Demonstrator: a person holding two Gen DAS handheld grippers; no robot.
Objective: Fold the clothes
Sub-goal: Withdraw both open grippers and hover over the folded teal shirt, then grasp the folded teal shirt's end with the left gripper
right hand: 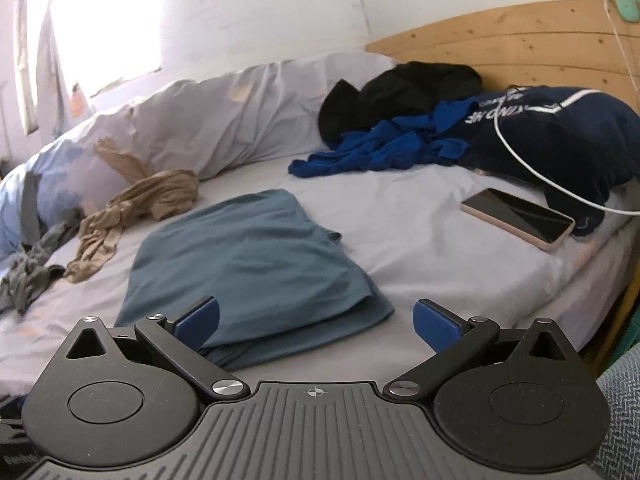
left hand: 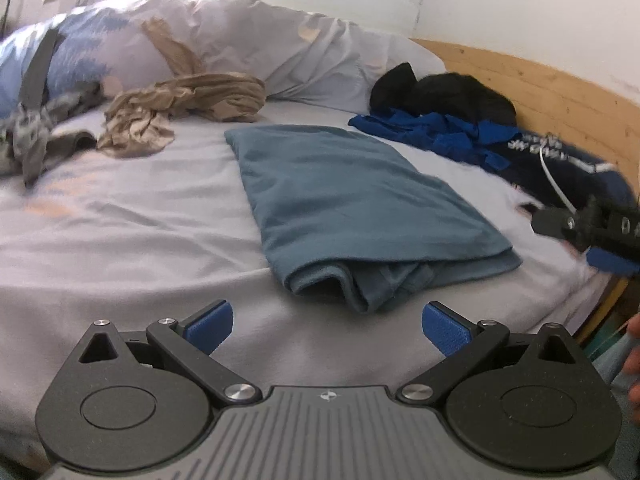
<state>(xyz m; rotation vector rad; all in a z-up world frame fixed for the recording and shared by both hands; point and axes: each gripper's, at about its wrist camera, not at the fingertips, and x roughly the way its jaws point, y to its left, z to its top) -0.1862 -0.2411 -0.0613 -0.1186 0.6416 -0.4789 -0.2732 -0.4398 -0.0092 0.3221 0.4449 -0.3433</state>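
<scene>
The left gripper is held low over the near edge of the bed, pointing forward, its two blue-padded fingers spread wide apart with nothing between them. Just ahead of it, not touching, lies a folded teal garment flat on the pale lilac sheet, its layered open edge facing the gripper. The right gripper is likewise level and pointing forward, its fingers splayed and empty, with the near edge of the same teal garment lying just in front of and partly between them; whether a pad touches the cloth cannot be told. In the left view the right gripper appears blurred at the far right edge, with part of a hand below it. Beyond the garment, a crumpled tan garment and a grey one lie to the left. To the right sit a heap of bright blue cloth, a black garment and a navy printed item crossed by a white cable. A phone lies face up on the sheet near the wooden headboard. A rolled duvet runs along the far side.
</scene>
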